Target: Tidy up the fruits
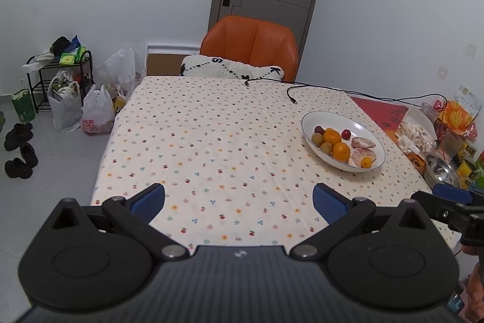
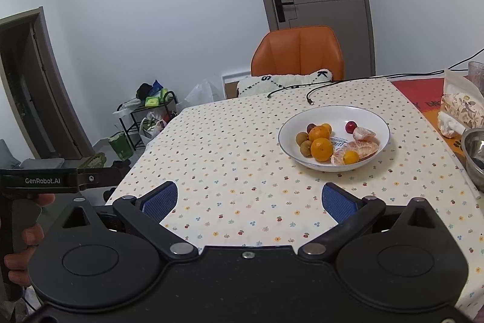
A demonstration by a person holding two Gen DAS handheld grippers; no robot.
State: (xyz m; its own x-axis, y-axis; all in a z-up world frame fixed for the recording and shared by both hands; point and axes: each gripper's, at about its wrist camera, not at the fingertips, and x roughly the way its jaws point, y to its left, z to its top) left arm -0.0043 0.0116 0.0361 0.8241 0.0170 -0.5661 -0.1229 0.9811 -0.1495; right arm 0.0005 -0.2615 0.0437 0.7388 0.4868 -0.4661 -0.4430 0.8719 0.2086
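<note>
A white oval bowl [image 1: 326, 114] [image 2: 372, 117] sits on the right half of a flower-patterned table [image 1: 211, 141] [image 2: 227, 156]. It holds oranges [image 1: 331, 137] [image 2: 321, 149], small green-brown fruits [image 1: 317, 138] [image 2: 305, 148], dark red plums [image 1: 346, 133] [image 2: 350, 126], peeled citrus pieces [image 1: 363, 143] [image 2: 361, 148] and a small yellow fruit [image 1: 366, 162] [image 2: 351, 157]. My left gripper [image 1: 239, 200] hovers open over the table's near edge, left of the bowl. My right gripper [image 2: 249, 199] is open too, just in front of the bowl. Nothing lies between either pair of fingers.
An orange chair [image 1: 251, 46] [image 2: 299, 52] with a white cushion [image 1: 230, 70] stands at the far side. Black cables [image 1: 332, 90] [image 2: 314, 91] trail behind the bowl. A steel bowl [image 1: 441, 170] [image 2: 475, 150], snack packets [image 1: 456, 114] and a bagged item [image 2: 459, 108] crowd the right edge. Bags [image 1: 90, 108] sit on the floor.
</note>
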